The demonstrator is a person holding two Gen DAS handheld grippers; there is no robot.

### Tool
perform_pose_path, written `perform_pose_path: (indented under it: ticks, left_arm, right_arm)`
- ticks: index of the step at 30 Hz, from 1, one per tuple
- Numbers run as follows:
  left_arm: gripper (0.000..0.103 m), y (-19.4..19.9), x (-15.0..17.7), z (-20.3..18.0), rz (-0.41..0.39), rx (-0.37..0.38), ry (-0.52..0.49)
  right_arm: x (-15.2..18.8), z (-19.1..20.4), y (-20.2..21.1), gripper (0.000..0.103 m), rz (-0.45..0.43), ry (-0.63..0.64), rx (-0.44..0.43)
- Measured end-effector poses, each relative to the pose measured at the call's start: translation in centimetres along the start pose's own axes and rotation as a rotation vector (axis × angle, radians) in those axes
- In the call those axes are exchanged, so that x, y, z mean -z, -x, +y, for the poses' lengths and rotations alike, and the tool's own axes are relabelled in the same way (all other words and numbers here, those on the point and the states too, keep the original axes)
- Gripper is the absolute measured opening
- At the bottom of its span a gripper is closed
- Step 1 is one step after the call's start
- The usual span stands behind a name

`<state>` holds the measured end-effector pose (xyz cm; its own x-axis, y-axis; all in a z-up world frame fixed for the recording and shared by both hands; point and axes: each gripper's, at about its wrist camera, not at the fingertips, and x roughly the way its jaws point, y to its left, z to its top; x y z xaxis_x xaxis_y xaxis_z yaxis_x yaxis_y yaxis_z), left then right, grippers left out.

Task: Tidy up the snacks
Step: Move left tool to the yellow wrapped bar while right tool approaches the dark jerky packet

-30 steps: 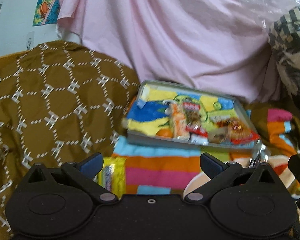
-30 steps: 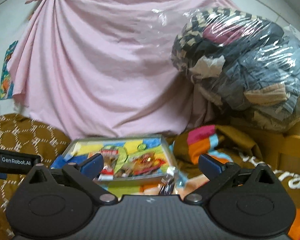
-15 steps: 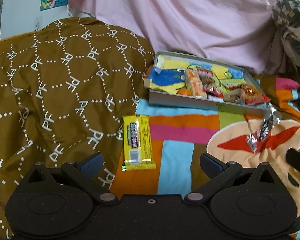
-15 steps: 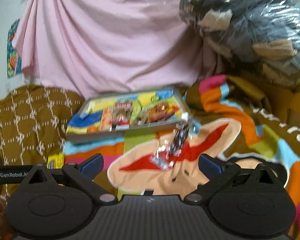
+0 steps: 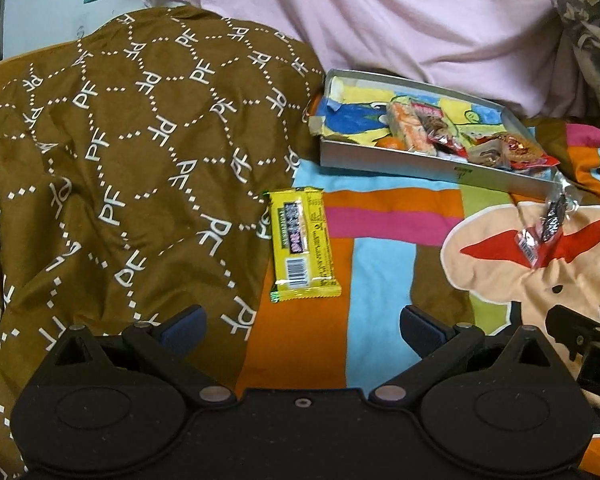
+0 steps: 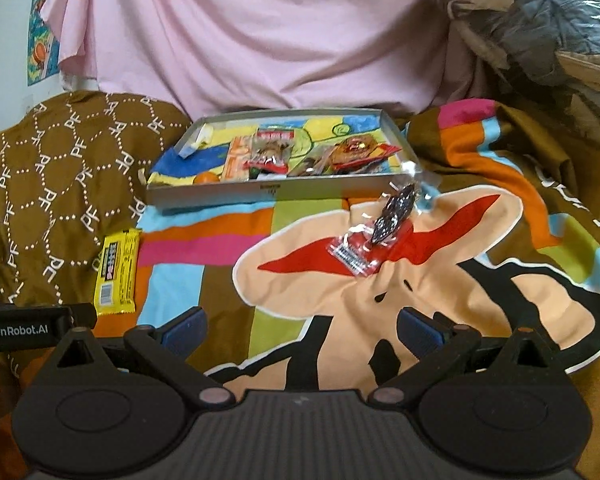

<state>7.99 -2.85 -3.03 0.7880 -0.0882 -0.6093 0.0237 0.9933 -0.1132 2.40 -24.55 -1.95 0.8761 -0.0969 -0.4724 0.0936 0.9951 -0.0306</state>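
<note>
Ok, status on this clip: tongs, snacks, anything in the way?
Left tongs open, empty; right tongs open, empty. Yellow bar and clear-wrapped snack loose on blanket, outside tray. Nothing blocking either.

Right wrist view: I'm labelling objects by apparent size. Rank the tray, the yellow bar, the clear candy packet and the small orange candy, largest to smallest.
1. Tray
2. Yellow bar and clear candy packet: look alike in extent, not ranked
3. Small orange candy

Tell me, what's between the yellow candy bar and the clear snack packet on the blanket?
Only bare striped blanket lies between the yellow candy bar and the clear snack packet. No other snack sits there; the right wrist view shows it best.
</note>
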Motion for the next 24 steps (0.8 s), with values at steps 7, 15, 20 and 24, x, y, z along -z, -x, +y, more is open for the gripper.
perform_pose_path:
  ticks: [7, 15, 20, 24]
  left_arm:
    - [0.102, -0.7, -0.1, 0.1, 0.017, -0.011, 0.004]
    - [0.102, -1.5, -0.3, 0.0, 0.034, -0.022, -0.001]
    - [0.102, -2.1, -0.7, -0.1, 0.036, -0.023, 0.000]
    - [0.102, -2.4, -1.0, -0.3, 0.037, -0.022, -0.002]
  right_arm:
    - [0.0, 0.3, -0.5, 0.103, 0.029, 0.011, -0.012]
    - [0.0, 0.7, -0.9, 0.103, 0.058, 0.026, -0.032]
    - [-0.1, 0.8, -1.1, 0.103, 0.068, 0.025, -0.042]
    - [-0.2, 0.8, -1.4, 0.103, 0.075, 0.019, -0.049]
